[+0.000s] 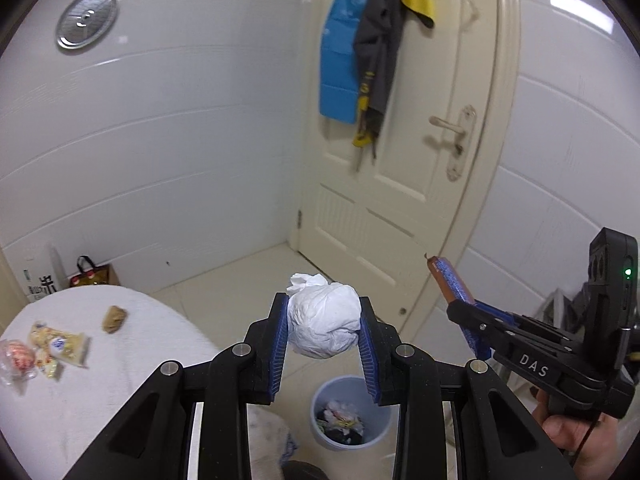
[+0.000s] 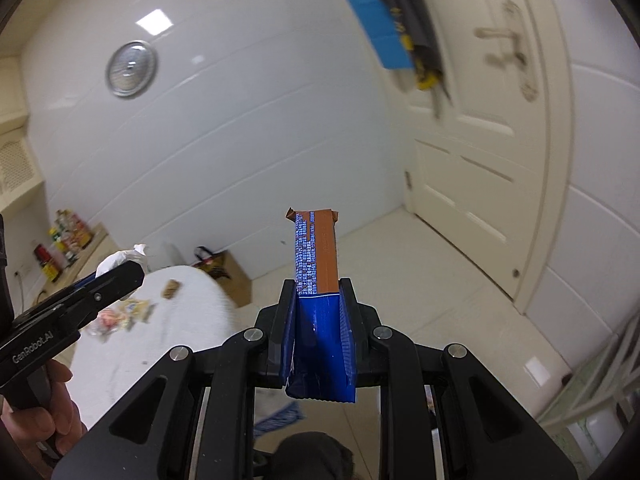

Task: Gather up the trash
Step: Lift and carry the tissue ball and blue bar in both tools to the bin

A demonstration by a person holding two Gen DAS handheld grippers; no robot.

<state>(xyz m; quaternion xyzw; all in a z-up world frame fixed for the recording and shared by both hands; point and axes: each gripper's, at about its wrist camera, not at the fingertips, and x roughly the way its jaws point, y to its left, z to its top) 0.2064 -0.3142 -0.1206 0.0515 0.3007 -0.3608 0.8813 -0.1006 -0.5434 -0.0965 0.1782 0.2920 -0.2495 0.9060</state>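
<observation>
Trash rides in both your tongs: the left gripper [image 1: 323,330] is clamped on a crumpled paper ball [image 1: 322,321], the right gripper [image 2: 318,312] pinches a blue-and-brown wrapper [image 2: 316,256] standing lengthwise along its fingers. The bin [image 1: 351,412] sits on the floor directly below the paper ball, so your left hand looks nearer; the wrapper hangs to the bin's right.

You've got a cream door [image 1: 384,152] upper right w/ blue, grey & yellow cloths [image 1: 372,40] hanging on it; round metal vent [image 1: 87,18] upper left; brown bag [image 1: 94,274] lower left.
</observation>
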